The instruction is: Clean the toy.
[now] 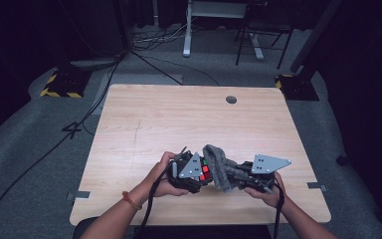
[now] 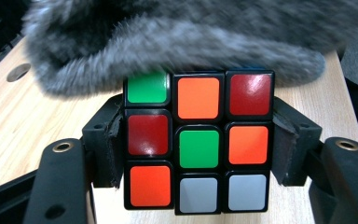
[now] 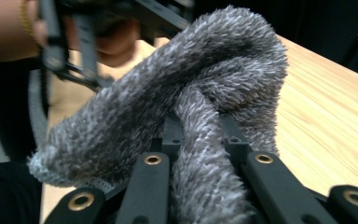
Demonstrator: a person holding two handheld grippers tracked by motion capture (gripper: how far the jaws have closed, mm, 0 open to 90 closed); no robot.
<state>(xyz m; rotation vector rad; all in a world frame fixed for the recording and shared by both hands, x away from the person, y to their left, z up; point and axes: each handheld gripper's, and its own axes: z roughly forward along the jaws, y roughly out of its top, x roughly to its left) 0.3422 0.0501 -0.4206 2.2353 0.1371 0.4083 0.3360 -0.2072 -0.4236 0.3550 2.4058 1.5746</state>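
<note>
High view, lower centre: left gripper (image 1: 199, 174) fingers clamp the puzzle cube (image 2: 198, 140), while right gripper (image 1: 238, 174) fingers pinch the grey cloth (image 3: 177, 116) draped just above the cube's top face.

A: Where is the high view?
B: Up above, looking down at the table (image 1: 144, 114).
A: And the gripper views?
B: Very close. Both see the fuzzy cloth (image 2: 177, 37) (image 3: 168, 102) (image 1: 218, 164).

light: dim room, table lit | blur: cloth (image 2: 177, 42) soft close-up
</note>
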